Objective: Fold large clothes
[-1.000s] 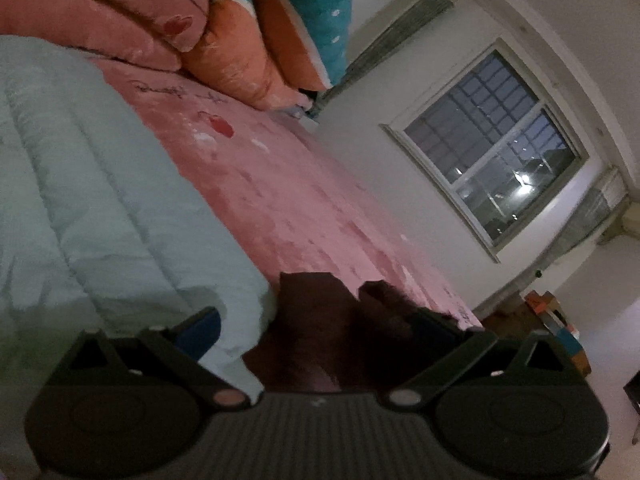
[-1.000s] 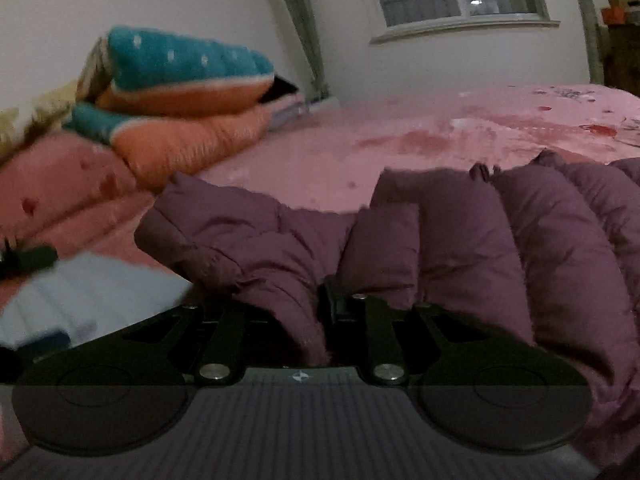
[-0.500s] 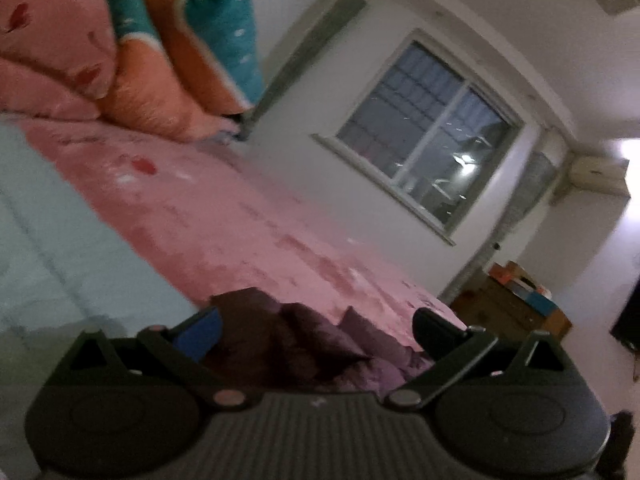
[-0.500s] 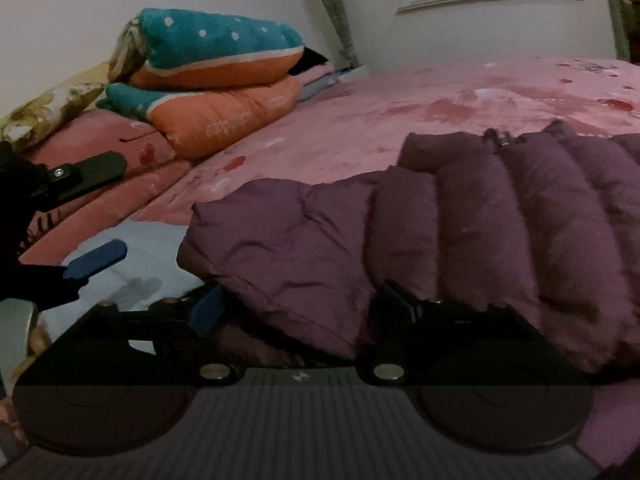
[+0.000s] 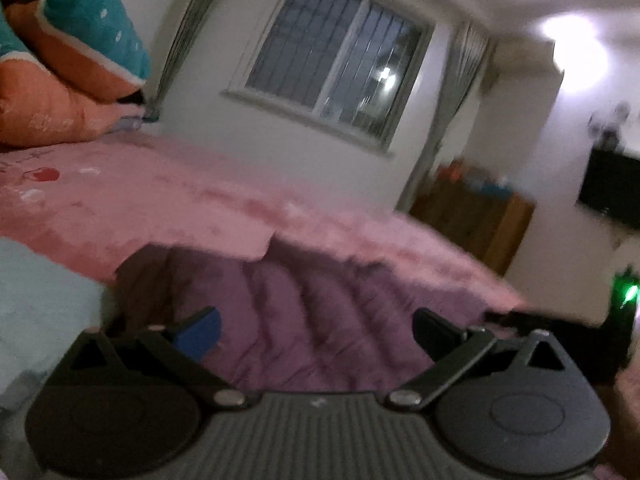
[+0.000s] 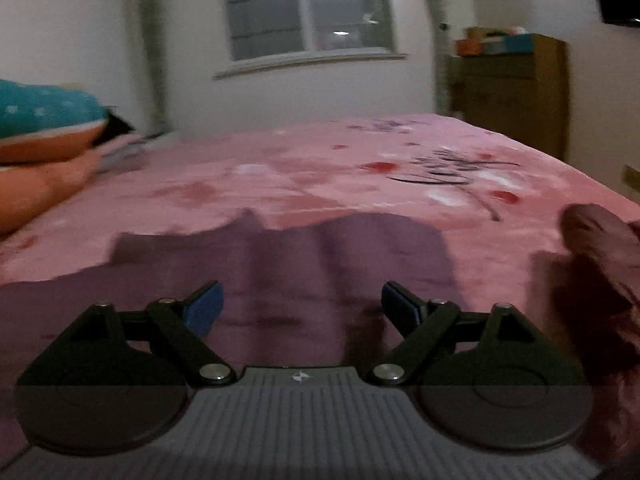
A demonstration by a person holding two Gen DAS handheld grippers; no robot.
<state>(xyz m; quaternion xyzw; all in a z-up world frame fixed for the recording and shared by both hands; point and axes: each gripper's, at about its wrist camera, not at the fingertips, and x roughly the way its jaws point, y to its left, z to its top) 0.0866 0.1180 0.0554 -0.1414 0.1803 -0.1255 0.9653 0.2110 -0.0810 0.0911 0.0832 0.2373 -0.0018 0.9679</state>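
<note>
Dim bedroom, both views blurred. The purple quilted jacket (image 5: 320, 320) lay flat on the pink bedspread (image 5: 160, 208), at the near side of the bed, its puffed channels running away from the camera. Left tongs (image 5: 316, 330) stood wide apart above the jacket, nothing clamped; the blue pad on one finger (image 5: 198, 330) showed clearly, the other finger dark. A pale mint quilted cover (image 5: 36, 300) lay at the left edge, just beside the jacket. Orange and teal pillows (image 5: 60, 80) were stacked at the head of the bed, near a barred window (image 5: 340, 60). In the right wrist view, the right tongs (image 6: 302, 306) were likewise spread wide and empty, fingers (image 6: 204, 306) hovering over the jacket's (image 6: 320, 264) far edge, with bare bedspread (image 6: 320, 168) beyond. A darker maroon fold of fabric (image 6: 600, 264) rose at the right edge; could not tell whether it belonged to the same jacket. A wooden cabinet (image 6: 512, 92) stood against the wall past the foot of the bed. In the left wrist view a green light (image 5: 628, 292) glowed at the far right.
</note>
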